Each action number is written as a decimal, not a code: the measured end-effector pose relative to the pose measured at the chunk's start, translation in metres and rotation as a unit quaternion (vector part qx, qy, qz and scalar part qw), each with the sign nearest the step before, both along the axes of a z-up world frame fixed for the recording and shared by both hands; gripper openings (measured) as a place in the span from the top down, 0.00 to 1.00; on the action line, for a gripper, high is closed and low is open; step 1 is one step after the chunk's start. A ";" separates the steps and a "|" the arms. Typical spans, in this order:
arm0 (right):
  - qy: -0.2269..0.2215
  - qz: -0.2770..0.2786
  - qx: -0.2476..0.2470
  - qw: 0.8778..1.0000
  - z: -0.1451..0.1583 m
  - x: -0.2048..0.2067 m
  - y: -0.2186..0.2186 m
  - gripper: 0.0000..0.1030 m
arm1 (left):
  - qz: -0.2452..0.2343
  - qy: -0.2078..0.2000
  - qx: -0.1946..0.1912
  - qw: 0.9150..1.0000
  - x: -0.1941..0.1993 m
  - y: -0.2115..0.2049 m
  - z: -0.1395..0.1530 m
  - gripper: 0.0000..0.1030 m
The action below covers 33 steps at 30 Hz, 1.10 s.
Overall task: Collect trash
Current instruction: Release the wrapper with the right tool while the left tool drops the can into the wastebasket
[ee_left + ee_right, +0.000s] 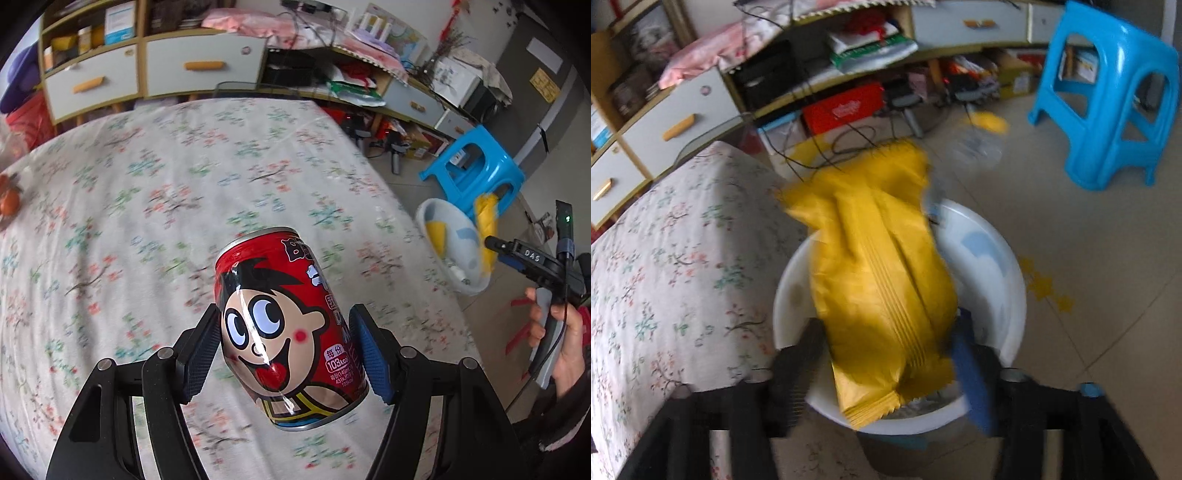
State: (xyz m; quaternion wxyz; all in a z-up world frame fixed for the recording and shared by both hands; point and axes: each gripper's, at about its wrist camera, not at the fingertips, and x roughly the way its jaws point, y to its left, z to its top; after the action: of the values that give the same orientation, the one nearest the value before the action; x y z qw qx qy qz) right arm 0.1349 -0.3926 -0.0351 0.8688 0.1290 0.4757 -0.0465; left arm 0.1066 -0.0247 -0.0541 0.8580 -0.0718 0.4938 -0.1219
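My left gripper (282, 345) is shut on a red drink can (284, 332) with a cartoon boy's face, held tilted above the floral tablecloth (147, 206). My right gripper (890, 354) is over a white bin (993, 266) on the floor beside the table. A yellow snack wrapper (875, 266) lies between its fingers, blurred, and I cannot tell whether they still grip it. In the left wrist view the right gripper (495, 247), the wrapper (485, 229) and the bin (454, 243) show at the right.
A blue plastic stool (1108, 92) stands on the tiled floor behind the bin. Cabinets with drawers (155, 70) and cluttered shelves line the far wall. Orange fruit (9, 201) sits at the table's left edge. Cables and boxes (846, 107) lie under the shelf.
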 end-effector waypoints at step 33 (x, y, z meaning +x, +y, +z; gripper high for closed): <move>0.018 -0.083 0.054 0.995 0.019 -0.048 -0.090 0.30 | -0.178 -0.026 -0.018 0.983 0.090 -0.255 -0.017 0.29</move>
State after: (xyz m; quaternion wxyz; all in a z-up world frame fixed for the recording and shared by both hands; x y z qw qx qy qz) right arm 0.0870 -0.4828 -0.0157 0.8448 0.2139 0.4810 -0.0953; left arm 0.1968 -0.2798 -0.0708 0.8335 0.0050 0.4741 -0.2838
